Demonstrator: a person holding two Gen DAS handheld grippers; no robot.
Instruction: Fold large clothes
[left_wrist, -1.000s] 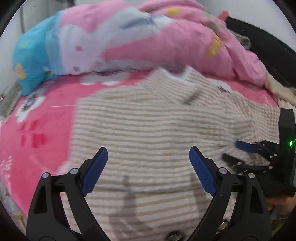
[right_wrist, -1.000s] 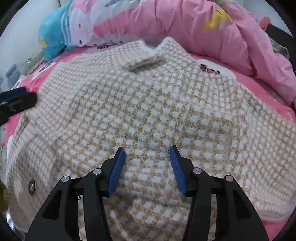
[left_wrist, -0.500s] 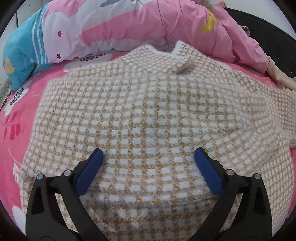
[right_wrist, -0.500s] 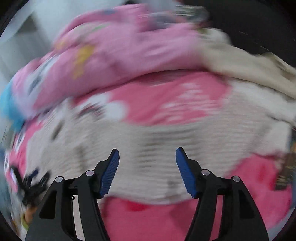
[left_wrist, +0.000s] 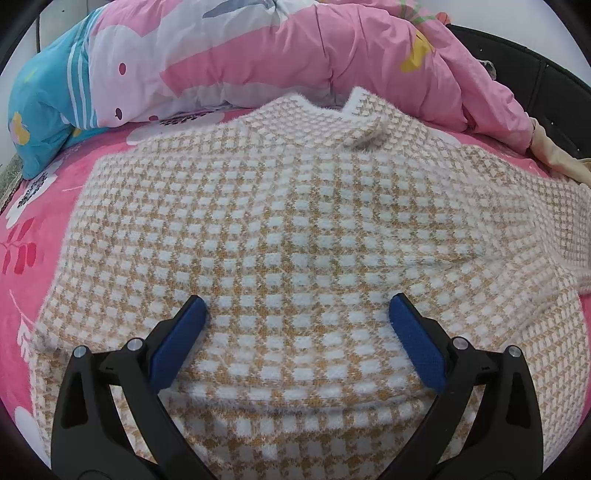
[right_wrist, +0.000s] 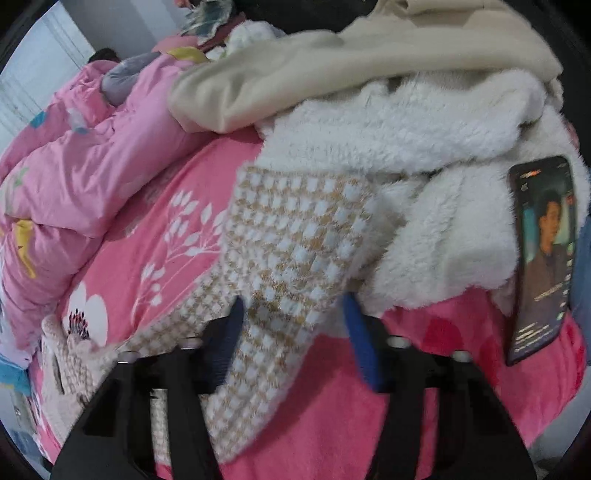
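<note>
A tan-and-white checked sweater (left_wrist: 295, 206) lies spread flat on the pink bed blanket (left_wrist: 40, 206), collar toward the far side. My left gripper (left_wrist: 297, 310) hovers low over the sweater's body, jaws wide open with nothing between them. In the right wrist view, one sleeve of the sweater (right_wrist: 291, 258) runs out across the blanket (right_wrist: 424, 369) toward a pile of clothes. My right gripper (right_wrist: 293, 306) straddles this sleeve. Its jaws are closing with the sleeve between the blue pads (right_wrist: 360, 343). The pads do not visibly pinch the fabric.
A bunched pink duvet (left_wrist: 332, 62) and a blue pillow (left_wrist: 44, 99) lie behind the sweater. A white fluffy garment (right_wrist: 424, 155) and a cream one (right_wrist: 351, 59) are heaped at the sleeve's end. A lit phone (right_wrist: 541, 258) leans there. A black headboard (left_wrist: 546, 85) edges the bed.
My right gripper swung away from the sweater's body to its sleeve by the clothes pile, and its jaws narrowed. My left gripper sank a little toward the sweater and opened wider.
</note>
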